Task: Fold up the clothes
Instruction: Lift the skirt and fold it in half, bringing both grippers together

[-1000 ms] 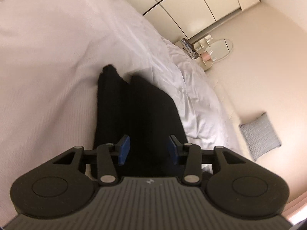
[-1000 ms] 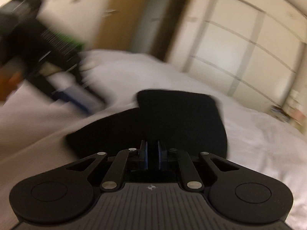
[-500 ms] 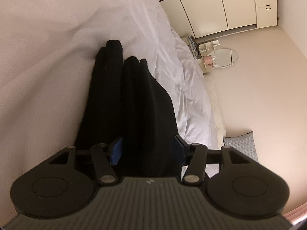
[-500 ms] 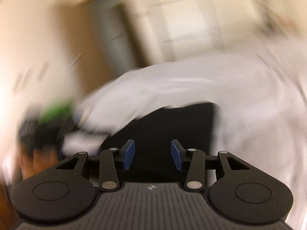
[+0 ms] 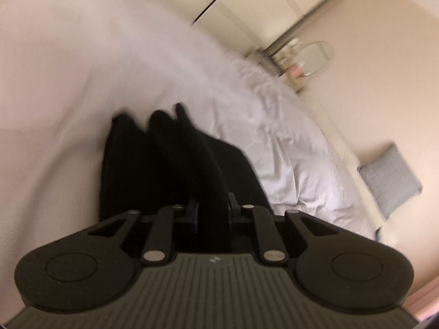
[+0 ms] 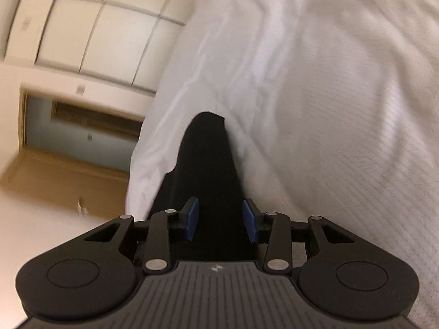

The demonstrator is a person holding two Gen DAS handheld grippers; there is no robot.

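Up close, the left gripper (image 5: pixel 212 213) has its two fingers drawn in tight on a thick ridge of the black garment (image 5: pixel 175 170), the cloth pinched between the blue pads and bulging up past them. Beyond the pinch the dark fabric runs away from the camera in several long lengthwise folds that end in rounded lobes, all of it lying on the white bedding (image 5: pixel 82 87), which is smooth on the left side and creased into wrinkles toward the right. This view is smeared by motion, so fine detail in the fabric is hard to read. Past the edge of the bed a grey cushion (image 5: pixel 389 178) sits on the pale floor, and farther back a round mirror (image 5: pixel 315 59) stands on a small cluttered table near the cream wardrobe doors (image 5: pixel 247 2). Over on the other side, the right gripper (image 6: pixel 221 223) has its fingers spread apart, the blue pads (image 6: pixel 192 219) standing on either side of a narrow tongue of the same black garment (image 6: pixel 208 170); whether either pad touches the cloth cannot be told. That strip tapers to a rounded tip lying on the white bedding (image 6: pixel 329 96), close to the bed's edge, with a doorway (image 6: pixel 76 134) and panelled cupboard fronts (image 6: pixel 96 33) visible beyond.
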